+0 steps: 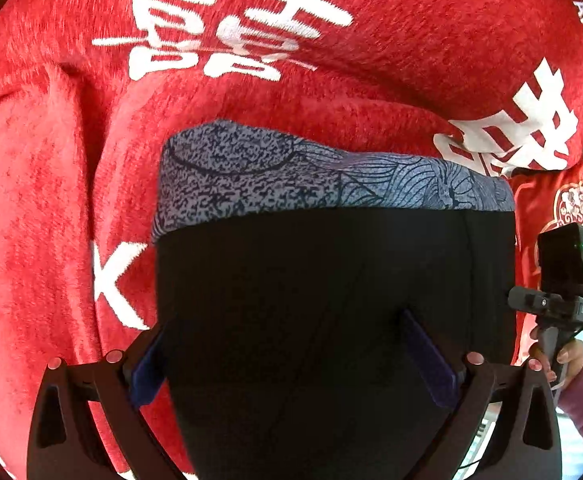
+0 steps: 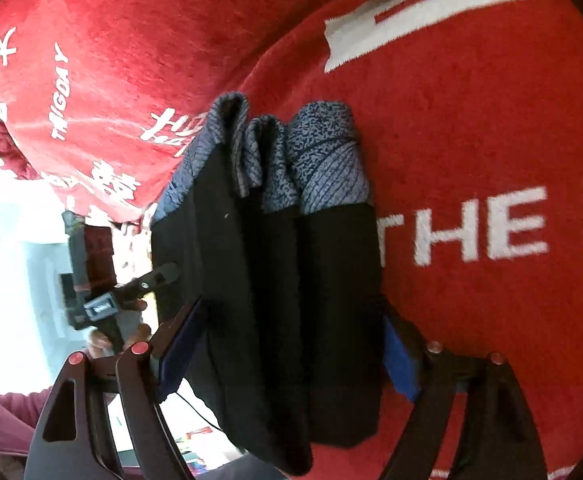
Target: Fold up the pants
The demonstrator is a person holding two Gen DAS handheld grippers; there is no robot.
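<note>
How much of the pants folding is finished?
Mostly done, it seems: the pants are already stacked in several layers, with the patterned waistband at one end. In hand: both the left gripper and right gripper straddle the bundle. Left: probably setting it on the red blanket.

Left gripper [image 1: 291,360] and right gripper [image 2: 287,344] both clamping black pants [image 1: 331,300], fingers spread around thick fabric bundle.

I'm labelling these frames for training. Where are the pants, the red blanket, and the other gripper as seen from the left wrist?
pants [image 1: 331,300], left wrist view, black fabric.
red blanket [image 1: 43,200], left wrist view, bare red pile.
right gripper [image 1: 563,280], left wrist view, its body.
</note>
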